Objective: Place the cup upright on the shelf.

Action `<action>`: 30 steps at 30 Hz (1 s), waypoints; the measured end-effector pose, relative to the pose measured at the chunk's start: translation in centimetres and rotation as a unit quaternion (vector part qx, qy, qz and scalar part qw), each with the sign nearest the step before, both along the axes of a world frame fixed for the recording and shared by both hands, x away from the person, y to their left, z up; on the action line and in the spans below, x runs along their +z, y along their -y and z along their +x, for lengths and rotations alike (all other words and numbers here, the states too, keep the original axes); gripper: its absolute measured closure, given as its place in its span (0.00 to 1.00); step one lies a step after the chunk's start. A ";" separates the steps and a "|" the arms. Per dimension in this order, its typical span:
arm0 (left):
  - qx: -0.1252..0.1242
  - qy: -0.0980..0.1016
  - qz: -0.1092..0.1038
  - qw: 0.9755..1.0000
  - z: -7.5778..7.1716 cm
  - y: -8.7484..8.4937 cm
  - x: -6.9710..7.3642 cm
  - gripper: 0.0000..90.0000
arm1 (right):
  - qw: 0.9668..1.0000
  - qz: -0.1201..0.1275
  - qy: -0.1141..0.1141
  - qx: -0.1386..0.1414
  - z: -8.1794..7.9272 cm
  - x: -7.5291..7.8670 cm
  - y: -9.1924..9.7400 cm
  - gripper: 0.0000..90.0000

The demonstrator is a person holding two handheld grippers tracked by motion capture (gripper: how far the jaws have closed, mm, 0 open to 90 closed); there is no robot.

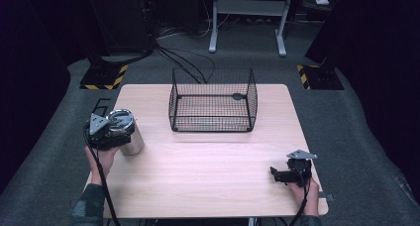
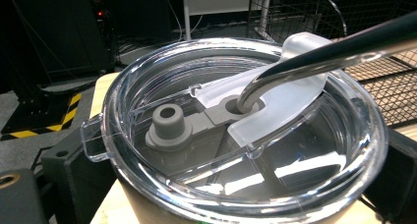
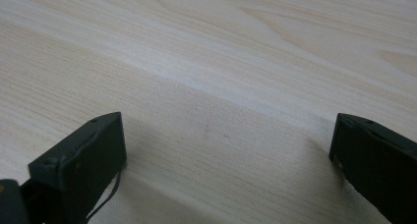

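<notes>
— Where's the cup?

— A steel cup (image 1: 130, 139) stands upright near the left edge of the wooden table (image 1: 208, 171), with a clear lid (image 2: 241, 130) on top. A metal straw (image 2: 314, 57) goes through the lid's hole, beside a grey plug (image 2: 167, 126).

— And the left gripper (image 1: 106, 129)?

— It sits right at the cup, jaws on either side of it, as best I can tell. Whether they press the wall, I cannot tell; the lid hides most of them.

— The right one?

— The right gripper (image 1: 289, 174) rests low at the table's near right corner, jaws spread wide, holding nothing, just bare wood between them.

— Anything else?

— A black wire basket (image 1: 213, 101) stands at the far middle of the table, well apart from both.
</notes>
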State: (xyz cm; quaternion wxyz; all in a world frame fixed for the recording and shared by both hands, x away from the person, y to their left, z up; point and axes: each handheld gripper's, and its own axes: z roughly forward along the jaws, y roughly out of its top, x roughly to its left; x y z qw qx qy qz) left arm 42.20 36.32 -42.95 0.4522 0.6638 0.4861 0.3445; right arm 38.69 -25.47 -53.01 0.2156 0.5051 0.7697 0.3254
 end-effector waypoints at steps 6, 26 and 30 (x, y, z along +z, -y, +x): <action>-0.007 0.005 0.003 1.000 -0.3 0.4 0.4 0.05 | 1.000 0.000 0.000 0.000 0.0 0.0 0.0 0.00; -0.046 0.023 0.009 0.999 -1.1 2.2 2.3 0.05 | 1.000 0.001 0.000 -0.001 0.0 0.0 0.0 0.00; -0.054 0.024 0.007 0.998 -1.2 2.5 2.6 0.05 | 1.000 0.000 0.000 0.000 0.0 0.0 0.0 0.00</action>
